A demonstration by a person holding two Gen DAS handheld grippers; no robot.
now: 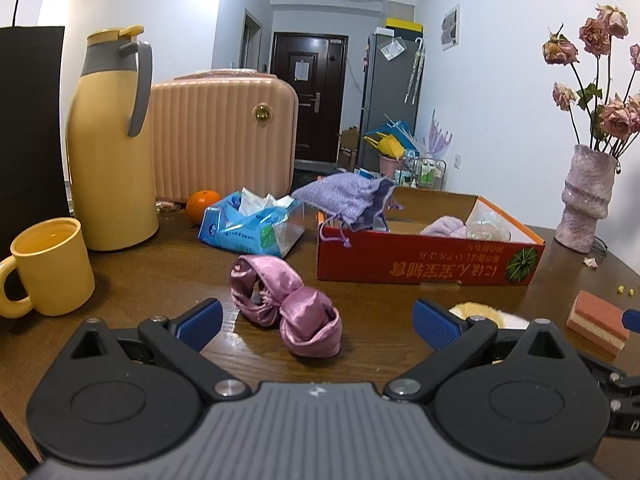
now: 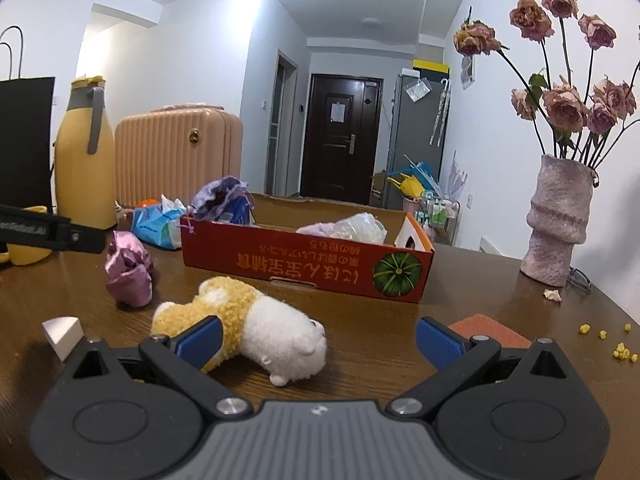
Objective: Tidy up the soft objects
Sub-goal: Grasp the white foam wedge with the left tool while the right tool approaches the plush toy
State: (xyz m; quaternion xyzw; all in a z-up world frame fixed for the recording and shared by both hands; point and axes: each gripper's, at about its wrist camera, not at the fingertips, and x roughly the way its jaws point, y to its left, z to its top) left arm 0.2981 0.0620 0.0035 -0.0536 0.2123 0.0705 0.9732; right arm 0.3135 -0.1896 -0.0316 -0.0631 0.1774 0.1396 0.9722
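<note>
A pink satin scrunchie bundle [image 1: 286,312] lies on the wooden table just ahead of my left gripper [image 1: 318,322], which is open and holds nothing. The red cardboard box [image 1: 428,262] stands behind it, with a lilac cloth [image 1: 444,226] and clear plastic inside and a purple knit pouch [image 1: 348,198] draped over its left corner. In the right wrist view a yellow and white plush toy [image 2: 248,322] lies between the fingers of my open right gripper [image 2: 320,338]. The satin bundle [image 2: 128,270] sits left of it, the box [image 2: 304,262] behind.
A yellow mug [image 1: 48,266], yellow thermos [image 1: 112,140], pink suitcase [image 1: 224,132], orange [image 1: 202,204] and blue tissue pack [image 1: 252,224] stand at the left. A pink sponge [image 1: 598,322] lies at the right. A vase of dried roses [image 2: 560,220] stands at far right. A white wedge [image 2: 62,330] lies at front left.
</note>
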